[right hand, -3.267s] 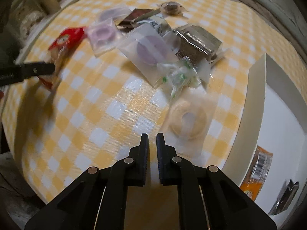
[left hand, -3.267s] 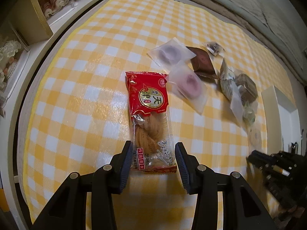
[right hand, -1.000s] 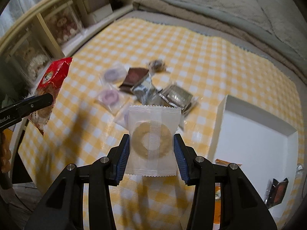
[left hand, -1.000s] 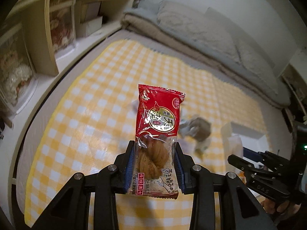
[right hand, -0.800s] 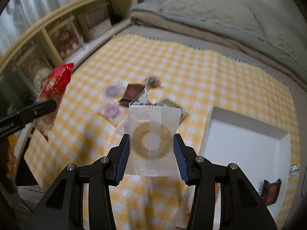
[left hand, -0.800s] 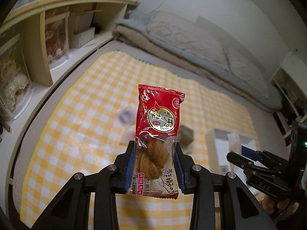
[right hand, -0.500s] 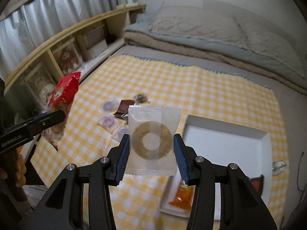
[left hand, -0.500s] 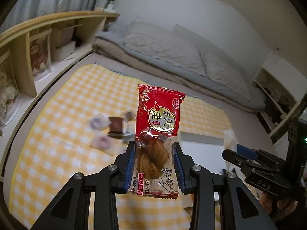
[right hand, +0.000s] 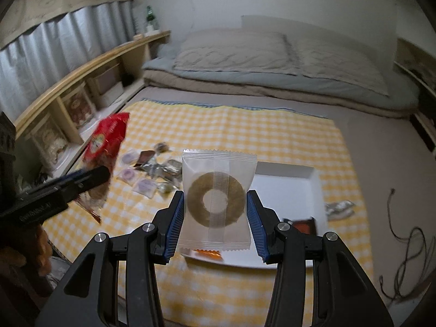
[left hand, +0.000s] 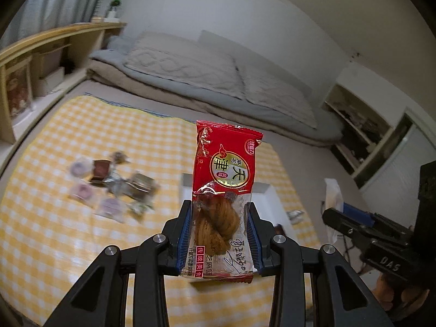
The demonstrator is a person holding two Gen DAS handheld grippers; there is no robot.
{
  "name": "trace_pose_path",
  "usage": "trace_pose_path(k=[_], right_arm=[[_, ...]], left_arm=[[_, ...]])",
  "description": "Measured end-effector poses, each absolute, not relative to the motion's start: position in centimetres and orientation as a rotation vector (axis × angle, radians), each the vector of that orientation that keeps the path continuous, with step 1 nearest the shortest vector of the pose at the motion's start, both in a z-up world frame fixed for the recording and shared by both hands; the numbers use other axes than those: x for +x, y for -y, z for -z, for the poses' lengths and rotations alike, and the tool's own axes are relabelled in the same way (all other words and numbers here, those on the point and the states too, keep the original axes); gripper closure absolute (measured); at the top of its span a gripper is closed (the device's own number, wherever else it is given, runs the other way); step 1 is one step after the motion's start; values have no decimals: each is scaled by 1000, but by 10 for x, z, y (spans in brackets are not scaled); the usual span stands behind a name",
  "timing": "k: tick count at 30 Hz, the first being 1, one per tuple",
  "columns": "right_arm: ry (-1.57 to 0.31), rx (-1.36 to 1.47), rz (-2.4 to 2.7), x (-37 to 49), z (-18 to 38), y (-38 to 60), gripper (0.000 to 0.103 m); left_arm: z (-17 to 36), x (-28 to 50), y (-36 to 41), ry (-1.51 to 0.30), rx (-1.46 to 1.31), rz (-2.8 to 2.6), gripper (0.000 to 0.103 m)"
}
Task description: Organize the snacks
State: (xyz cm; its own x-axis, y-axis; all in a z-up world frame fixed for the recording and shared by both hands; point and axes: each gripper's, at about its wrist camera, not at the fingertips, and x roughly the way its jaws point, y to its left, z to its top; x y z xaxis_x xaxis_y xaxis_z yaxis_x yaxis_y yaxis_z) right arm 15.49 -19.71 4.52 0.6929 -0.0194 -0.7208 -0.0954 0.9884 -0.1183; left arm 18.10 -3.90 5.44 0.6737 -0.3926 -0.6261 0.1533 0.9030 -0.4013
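Note:
My left gripper (left hand: 219, 233) is shut on a red packet of twisted pastry (left hand: 223, 188) and holds it high above the yellow checked cloth (left hand: 54, 218). My right gripper (right hand: 216, 224) is shut on a white packet with a ring-shaped biscuit (right hand: 216, 200), also held high. A white tray (right hand: 288, 188) lies on the cloth below, with an orange packet (right hand: 208, 253) and a dark packet (right hand: 302, 224) in it. A pile of loose snack packets (right hand: 152, 174) lies left of the tray. The left gripper and red packet (right hand: 105, 141) also show at left in the right wrist view.
A bed with grey bedding (right hand: 272, 62) stands behind the cloth. A wooden shelf unit (right hand: 68, 95) runs along the left. A cable (right hand: 408, 250) lies on the floor at right. A foil wrapper (right hand: 339, 207) lies beside the tray.
Both grippers closed on their packets and rose far above the cloth. The view now takes in the whole room. The tray and snack pile look smaller and farther below.

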Motion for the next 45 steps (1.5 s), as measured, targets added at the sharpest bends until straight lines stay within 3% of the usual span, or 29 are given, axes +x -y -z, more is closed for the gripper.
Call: trace_pose_path(k=[9,22,35,41,45], right_arm=[[-801,-90,-17,154,-45,258,57],[-927,22,-119,201,41,330,57],[-1081,220,-192,239,105,359,57],[-1173,268,-186,246,137,363,57],[-1233,302,-144,253,156,372,57]], left_arm=[[-34,212,113,-808,-315,336,66],[81,286,205,-951,-468,323,66],[211,366,208,-1105,-691,428,66],[250,400,216,-1184,-696,426,66],[242,421,228,-1188,-585,366,66]])
